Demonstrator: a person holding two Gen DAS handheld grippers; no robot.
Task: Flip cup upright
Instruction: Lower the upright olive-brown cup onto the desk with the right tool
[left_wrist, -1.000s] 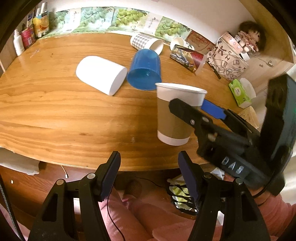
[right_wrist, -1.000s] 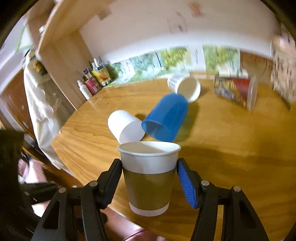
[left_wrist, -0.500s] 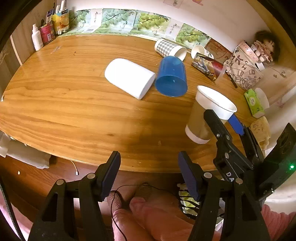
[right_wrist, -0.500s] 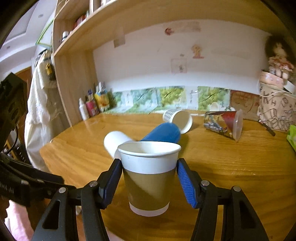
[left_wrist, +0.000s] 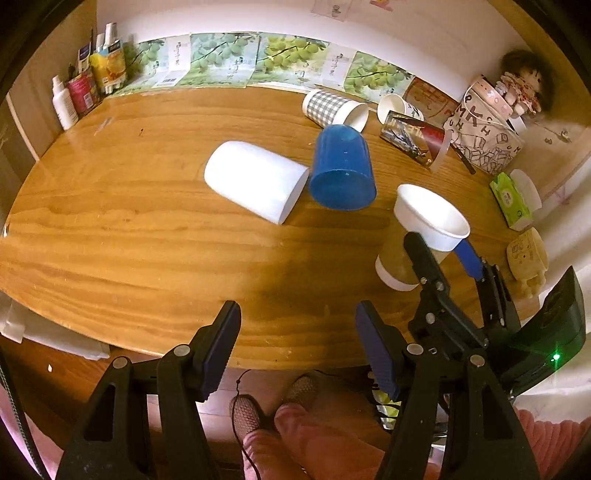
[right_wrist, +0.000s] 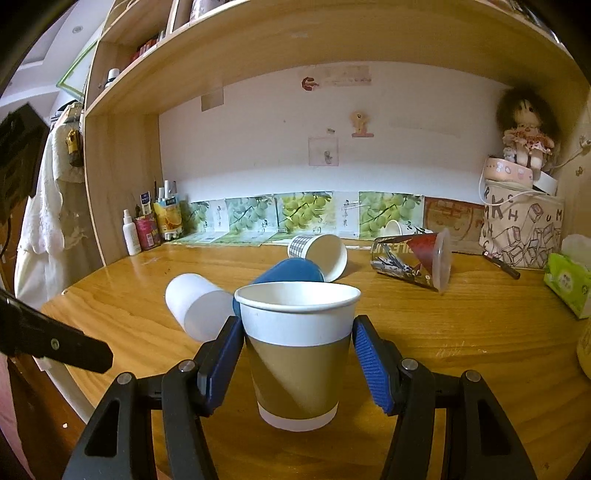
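Note:
A brown-and-white paper cup (right_wrist: 297, 354) stands upright between the blue pads of my right gripper (right_wrist: 298, 354), which is shut on it, its base at the wooden table (right_wrist: 461, 332). The left wrist view shows the same cup (left_wrist: 421, 236) held by my right gripper (left_wrist: 441, 254) near the table's front right. My left gripper (left_wrist: 297, 347) is open and empty above the table's front edge. A white cup (left_wrist: 255, 181), a blue cup (left_wrist: 341, 168), a checkered cup (left_wrist: 334, 109) and a printed cup (left_wrist: 415, 140) lie on their sides.
Bottles (left_wrist: 85, 88) stand at the back left corner. A printed bag (left_wrist: 484, 142) with a doll (left_wrist: 524, 88), a green tissue pack (left_wrist: 511, 201) and a pen (right_wrist: 502, 264) are at the right. A shelf (right_wrist: 332, 40) hangs overhead.
The right gripper has levelled out with the paper cup held upright, and the cup sits farther right in the left wrist view. The left gripper has pulled back and higher.

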